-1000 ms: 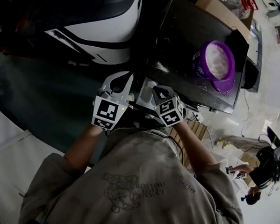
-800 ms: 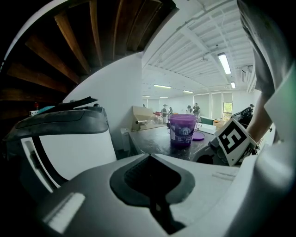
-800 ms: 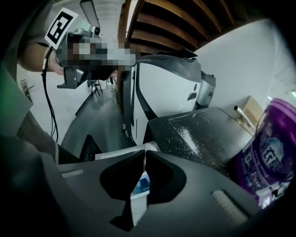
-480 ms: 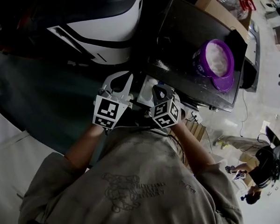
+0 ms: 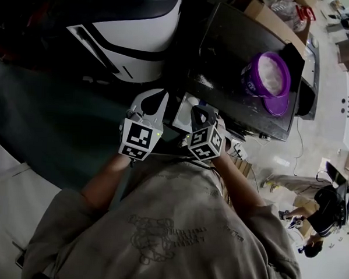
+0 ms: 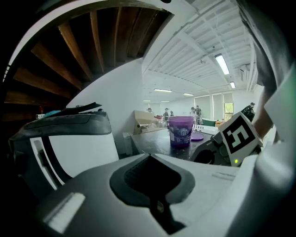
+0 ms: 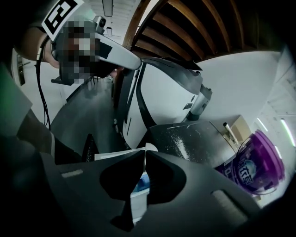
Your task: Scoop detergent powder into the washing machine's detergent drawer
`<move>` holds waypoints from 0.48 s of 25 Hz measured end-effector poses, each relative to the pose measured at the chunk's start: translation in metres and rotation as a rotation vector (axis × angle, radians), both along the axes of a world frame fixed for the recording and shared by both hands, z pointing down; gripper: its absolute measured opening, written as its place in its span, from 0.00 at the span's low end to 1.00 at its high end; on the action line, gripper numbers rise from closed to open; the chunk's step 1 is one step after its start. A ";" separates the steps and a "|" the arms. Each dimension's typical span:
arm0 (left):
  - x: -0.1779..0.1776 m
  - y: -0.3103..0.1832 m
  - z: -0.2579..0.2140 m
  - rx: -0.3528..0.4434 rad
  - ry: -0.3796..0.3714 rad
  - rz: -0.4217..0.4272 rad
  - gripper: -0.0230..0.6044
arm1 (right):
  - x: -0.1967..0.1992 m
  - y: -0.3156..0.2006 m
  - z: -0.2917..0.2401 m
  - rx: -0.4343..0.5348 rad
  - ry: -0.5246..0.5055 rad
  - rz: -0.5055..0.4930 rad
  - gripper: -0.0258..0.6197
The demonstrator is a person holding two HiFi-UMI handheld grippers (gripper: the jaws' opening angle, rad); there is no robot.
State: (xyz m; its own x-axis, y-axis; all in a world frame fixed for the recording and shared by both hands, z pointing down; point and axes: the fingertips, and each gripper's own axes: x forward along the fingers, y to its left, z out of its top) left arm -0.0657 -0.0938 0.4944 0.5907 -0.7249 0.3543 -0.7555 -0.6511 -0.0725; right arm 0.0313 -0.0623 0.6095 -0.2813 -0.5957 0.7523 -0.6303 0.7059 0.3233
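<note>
Head view puts the purple detergent tub [image 5: 265,76] open on the dark table [image 5: 238,34], white powder [image 5: 270,74] showing inside it and its lid [image 5: 279,106] lying just beside it; the white detergent drawer [image 5: 185,107] is a pale patch at the table's near edge; my left gripper [image 5: 154,103] sits just left of it and my right gripper [image 5: 200,115] just right of it, both well apart from the tub. That view does not show how my jaws stand; the left gripper view shows them clenched tip to tip on nothing; the right gripper view shows that pair pressed together too, a hairline of light between them and nothing I can make out in the pinch. Only the right gripper view looks into the drawer, white with blue inside, right under the jaws, and shows white specks [image 7: 185,141] dusting the tabletop; only the left gripper view shows the tub upright from the side. The white washing machine [image 5: 139,41] stands left of the table; beyond are strip lights [image 6: 221,64], distant people [image 6: 169,112], dark wooden beams [image 6: 99,41] and a pale floor [image 5: 332,144].
</note>
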 end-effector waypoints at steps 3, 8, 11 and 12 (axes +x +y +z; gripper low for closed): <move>-0.003 0.001 0.001 0.006 0.011 -0.004 0.04 | 0.000 -0.002 -0.003 0.022 0.024 0.009 0.10; -0.006 -0.001 0.003 0.017 0.022 0.006 0.04 | -0.003 -0.002 -0.004 0.042 0.050 0.015 0.10; -0.007 -0.002 0.005 0.014 0.034 0.014 0.04 | -0.007 -0.001 -0.004 0.039 0.052 0.018 0.10; -0.007 -0.002 0.006 0.010 0.037 0.016 0.04 | -0.008 0.000 -0.003 0.033 0.051 0.019 0.10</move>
State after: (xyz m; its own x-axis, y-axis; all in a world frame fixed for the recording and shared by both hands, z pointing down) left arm -0.0727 -0.0960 0.5001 0.6149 -0.7185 0.3250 -0.7471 -0.6627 -0.0517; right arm 0.0231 -0.0619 0.6061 -0.2316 -0.6256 0.7449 -0.6255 0.6823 0.3785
